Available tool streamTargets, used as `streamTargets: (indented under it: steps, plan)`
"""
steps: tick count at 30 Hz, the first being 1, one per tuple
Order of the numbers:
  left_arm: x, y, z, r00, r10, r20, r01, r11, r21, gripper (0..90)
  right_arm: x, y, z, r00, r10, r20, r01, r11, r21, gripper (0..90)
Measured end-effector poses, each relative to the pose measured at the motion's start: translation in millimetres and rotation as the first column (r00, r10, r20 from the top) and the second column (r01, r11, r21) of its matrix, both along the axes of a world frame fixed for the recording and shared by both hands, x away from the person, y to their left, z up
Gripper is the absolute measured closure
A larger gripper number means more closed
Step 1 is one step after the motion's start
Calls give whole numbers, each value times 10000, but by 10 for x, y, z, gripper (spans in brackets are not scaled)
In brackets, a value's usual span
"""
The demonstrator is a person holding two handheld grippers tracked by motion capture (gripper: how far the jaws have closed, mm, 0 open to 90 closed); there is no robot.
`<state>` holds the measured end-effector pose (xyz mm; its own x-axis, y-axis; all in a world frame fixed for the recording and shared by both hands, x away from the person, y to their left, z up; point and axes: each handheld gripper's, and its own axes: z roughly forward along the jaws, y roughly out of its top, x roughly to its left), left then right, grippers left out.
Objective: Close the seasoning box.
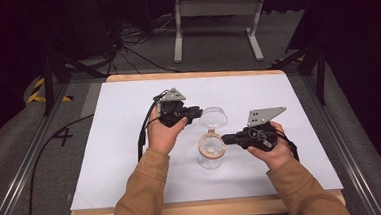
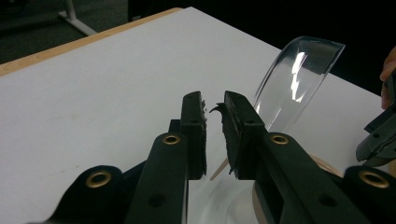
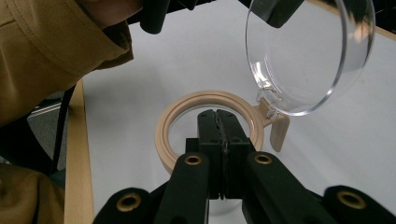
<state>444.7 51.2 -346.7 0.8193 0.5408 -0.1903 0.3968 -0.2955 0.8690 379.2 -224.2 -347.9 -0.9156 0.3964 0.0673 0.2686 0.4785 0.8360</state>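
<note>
High view: clear jar (image 1: 211,154) upright near the middle of the white table (image 1: 120,142), tan ring (image 1: 211,147) at its mouth, clear round lid (image 1: 213,117) swung up and back on a hinge. Left gripper (image 1: 195,112) just left of the lid, its tips at the lid's edge; whether pressing on it, cannot tell from here. Right gripper (image 1: 226,139) at the jar's right side, tips against the ring.

Left gripper view: jaws drawn near each other with a narrow gap, nothing clamped between the pads. Lid (image 2: 299,81) upright just beyond and right of the tips, apart from them. Ring's rim (image 2: 327,163) low at the right.

Right gripper view: jaws pressed fully together, nothing between them, tips over the ring (image 3: 187,105) and the jar's open mouth. Lid (image 3: 313,56) tilted up above right, joined to the ring at the hinge tab (image 3: 278,128). Left gripper (image 3: 224,7) at the top edge by the lid.
</note>
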Motion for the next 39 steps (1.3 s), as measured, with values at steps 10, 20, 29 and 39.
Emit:
streamTargets:
  steps: [10, 20, 29, 39]
  plan:
    - [-65, 15, 32, 9986, -256, -455, 267, 9993, 245, 778, 7, 14, 34, 9999, 108, 21, -109, 9996, 258, 900]
    - [-110, 3, 68, 9975, -342, -621, 367, 9985, 396, 778, -5, 26, 41, 9998, 198, -37, -196, 9994, 273, 900]
    - [-161, 89, 139, 9982, -291, -520, 335, 9958, 851, 743, -18, 19, 51, 9996, 254, -131, -252, 9995, 168, 900]
    - [-231, 206, 180, 9973, -477, -552, 548, 9893, 1351, 714, -56, 25, 40, 9971, 625, -440, -640, 9974, -335, 900]
